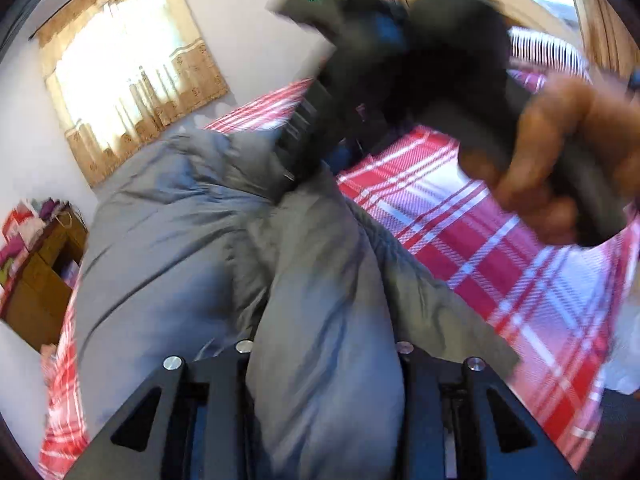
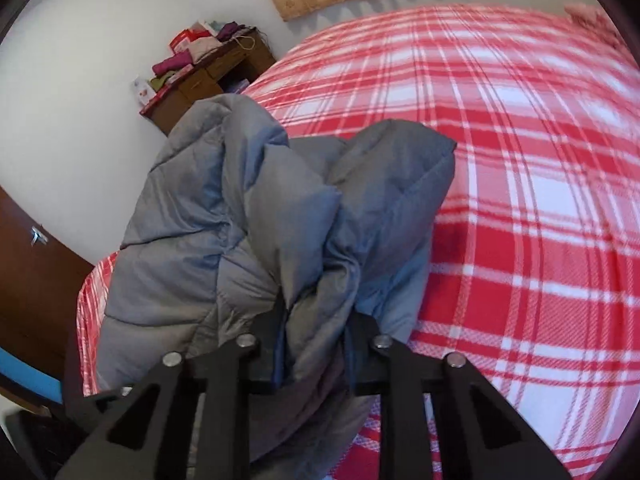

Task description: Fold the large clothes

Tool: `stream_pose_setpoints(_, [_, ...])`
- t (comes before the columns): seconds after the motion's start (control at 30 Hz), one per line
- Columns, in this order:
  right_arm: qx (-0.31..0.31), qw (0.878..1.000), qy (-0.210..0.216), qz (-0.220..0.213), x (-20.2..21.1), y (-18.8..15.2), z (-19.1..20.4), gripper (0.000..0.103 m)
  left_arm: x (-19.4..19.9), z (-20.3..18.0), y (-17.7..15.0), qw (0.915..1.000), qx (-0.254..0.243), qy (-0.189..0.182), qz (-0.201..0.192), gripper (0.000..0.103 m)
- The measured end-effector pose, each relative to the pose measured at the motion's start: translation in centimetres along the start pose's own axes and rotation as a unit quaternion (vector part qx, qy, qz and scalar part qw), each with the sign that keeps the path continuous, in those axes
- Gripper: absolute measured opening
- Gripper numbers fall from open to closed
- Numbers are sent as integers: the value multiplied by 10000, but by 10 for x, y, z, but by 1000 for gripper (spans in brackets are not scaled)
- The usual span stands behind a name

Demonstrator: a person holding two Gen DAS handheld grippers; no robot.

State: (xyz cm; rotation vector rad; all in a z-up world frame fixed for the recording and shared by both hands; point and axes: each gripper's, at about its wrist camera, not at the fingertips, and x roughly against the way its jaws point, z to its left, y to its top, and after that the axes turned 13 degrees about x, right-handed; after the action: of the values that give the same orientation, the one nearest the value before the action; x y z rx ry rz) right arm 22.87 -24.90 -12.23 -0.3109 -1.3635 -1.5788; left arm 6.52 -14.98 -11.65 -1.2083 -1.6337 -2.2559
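Grey quilted fabric fills both views: a puffy padded jacket [image 2: 256, 216] lies bunched on the bed, over the red-and-white plaid bedspread [image 2: 520, 200]. It sits toward the bed's edge nearest the wooden dresser [image 2: 204, 84], with open plaid stretching away on the other side.

The right gripper [image 2: 316, 320] is clenched on a thick gather of the jacket, cloth bulging out between and above its fingers. From the left wrist view, the left gripper [image 1: 324, 360] has a broad fold of the same grey jacket running up between its fingers, so it reads as gripping that fold, though the fingertips themselves are buried in fabric. Ahead of it, blurred, the right-hand tool and the person's hand [image 1: 560, 168] hang above the bedspread.

How will this jacket handle? I judge it soft, springy and bulky more than heavy; the padding will puff back and resist a flat crease. The shell looks smooth, so a shallow pinch could slip. Better holds are likely the stitched seams and hem edges, where the layers are thin and firm, rather than a fat handful of filling. Which part of the jacket each gripper has, sleeve or hem, I cannot tell from this crumple.
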Motion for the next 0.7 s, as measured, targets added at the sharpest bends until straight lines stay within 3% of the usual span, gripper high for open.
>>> stream_pose_setpoints(0.1, [-344,9992,222,-31,-5,-7,-7,24,30,2,-9,9999,-92,52,-120,43])
stream_pose_setpoints(0.17, [-466,9986,238,-56,-10,-8,-13,24,58,2,-20,9994,-183,40,-304,50])
stream_pose_setpoints(0.23, [-656,9972,344,-98,-14,-13,-21,24,81,4,-28,9987,-143,-49,-482,65])
stream_pose_setpoints(0.27, [-731,9964,403,-122,-14,-15,-24,24,94,9,-32,9986,-73,-127,-507,65])
stream_pose_setpoints(0.33, [-841,9952,478,-177,-15,-20,-31,22,118,28,-38,9978,221,-348,-518,66])
stream_pose_setpoints(0.4, [-766,9960,419,-175,-13,-21,-27,23,134,62,-37,9938,868,-509,-475,66])
stream_pose_setpoints(0.5, [-455,9989,89,-80,-10,-14,-13,26,143,129,-27,9706,2272,-518,-604,66])
stream_pose_setpoints(0.57, [-298,9993,101,-196,-3,-9,0,26,129,173,-13,9431,3253,-326,-607,66])
stream_pose_setpoints(0.6, [-252,9990,218,-300,0,-6,5,26,118,185,-6,9347,3497,-288,-564,66])
stream_pose_setpoints(0.63, [-237,9984,354,-384,0,-5,8,26,104,191,3,9302,3623,-267,-513,66])
stream_pose_setpoints(0.7, [-189,9978,525,-357,-4,-4,5,26,71,188,21,9334,3553,-252,-436,66])
